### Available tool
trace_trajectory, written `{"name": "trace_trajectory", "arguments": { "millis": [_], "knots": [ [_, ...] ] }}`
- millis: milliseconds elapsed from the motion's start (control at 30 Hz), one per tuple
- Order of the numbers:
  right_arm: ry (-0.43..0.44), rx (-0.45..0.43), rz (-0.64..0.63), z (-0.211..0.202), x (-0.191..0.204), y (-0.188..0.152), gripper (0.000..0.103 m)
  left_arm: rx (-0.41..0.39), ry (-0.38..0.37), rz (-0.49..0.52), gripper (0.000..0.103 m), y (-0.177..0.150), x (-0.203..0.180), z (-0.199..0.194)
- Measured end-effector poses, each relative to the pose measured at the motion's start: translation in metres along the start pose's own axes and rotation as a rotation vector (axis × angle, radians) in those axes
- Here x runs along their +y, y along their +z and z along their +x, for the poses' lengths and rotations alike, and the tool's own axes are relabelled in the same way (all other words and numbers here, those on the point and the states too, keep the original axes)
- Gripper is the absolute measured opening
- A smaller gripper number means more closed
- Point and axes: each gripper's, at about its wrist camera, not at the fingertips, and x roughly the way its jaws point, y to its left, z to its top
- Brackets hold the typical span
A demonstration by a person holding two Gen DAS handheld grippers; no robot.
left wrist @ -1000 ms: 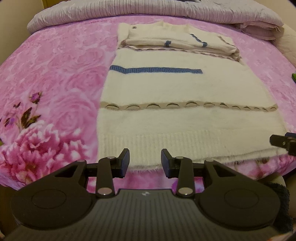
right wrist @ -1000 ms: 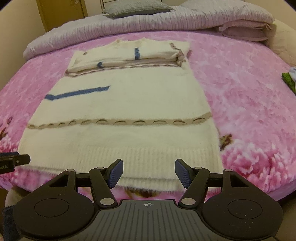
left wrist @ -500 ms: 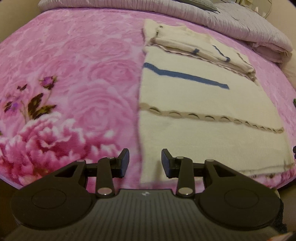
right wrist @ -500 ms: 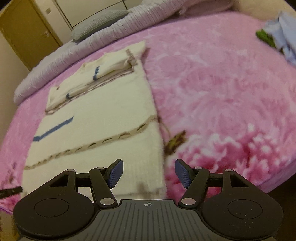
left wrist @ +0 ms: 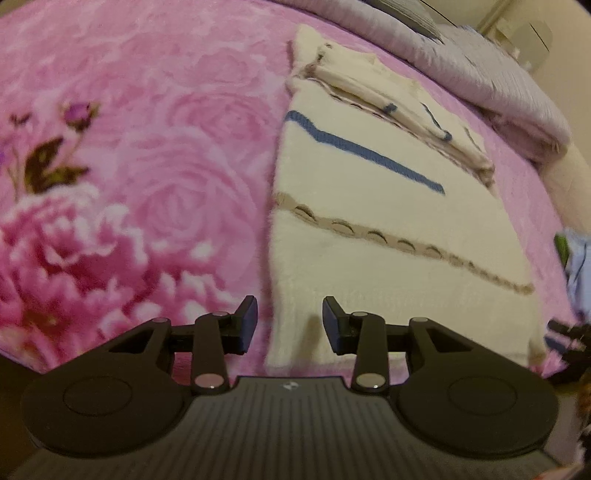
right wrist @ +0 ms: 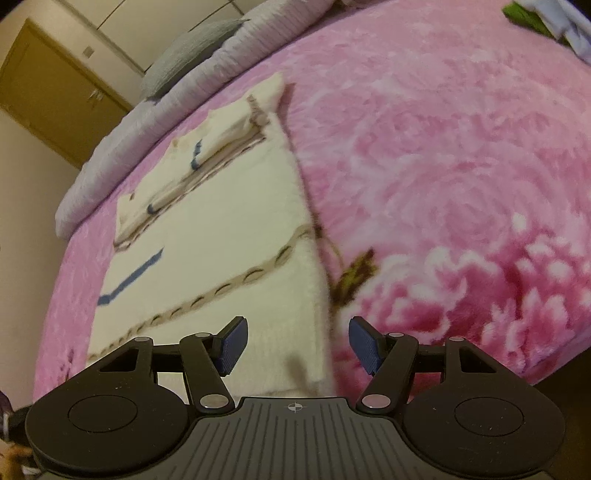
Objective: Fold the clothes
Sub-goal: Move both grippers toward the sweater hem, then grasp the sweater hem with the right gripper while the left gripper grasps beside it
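Two grippers are positioned at the near hem of a cream sweater (left wrist: 388, 229), which is spread flat on a pink floral blanket (left wrist: 147, 177). The far end of the sweater is folded back onto itself, so that a layered bundle is formed toward the grey quilt (left wrist: 498, 85) at the head of the bed.

The left gripper (left wrist: 290, 319) is held with its fingers apart; nothing is clamped. The sweater's near left corner lies in line with the gap — whether the fabric is touched cannot be told. The right gripper (right wrist: 295, 343) is likewise spread wide and empty, and the sweater's near right corner (right wrist: 314, 362) is seen between its fingers.

Across the sweater, a blue stripe (left wrist: 362, 151) is located toward the folded end, and a beige scalloped band (left wrist: 399, 243) runs nearer the hem. Beyond the sweater's right edge, a small heap of green and pale-blue cloth (right wrist: 554, 22) rests on the blanket. A brown door (right wrist: 55, 92) is visible past the quilt.
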Motion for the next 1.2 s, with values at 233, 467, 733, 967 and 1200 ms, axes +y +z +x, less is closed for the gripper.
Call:
{"name": "trace_trajectory", "arguments": {
  "millis": [233,467,733,967,1200],
  "knots": [
    [-0.059,-0.087,-0.461,-0.03,0.041,-0.031,0.065,-0.042,-0.014,0.247,0.032,-0.007,-0.034,-0.023],
    [-0.243,-0.059,-1.15,-0.022,0.083,-0.114,0.045,-0.086,-0.081,0.772,0.032,-0.062,-0.142,-0.009],
    [-0.325,-0.088,-1.239,-0.014,0.072,-0.131,0.045,-0.172,-0.095,1.194,0.032,-0.128,-0.242,0.038],
    [-0.353,-0.119,-1.296,-0.004,0.066,-0.135,0.045,-0.182,0.025,1.34,0.032,-0.142,-0.255,0.071],
    [-0.4,-0.11,-1.404,0.01,0.062,-0.142,0.045,-0.223,0.061,1.442,0.033,-0.149,-0.255,0.078]
  ]
}}
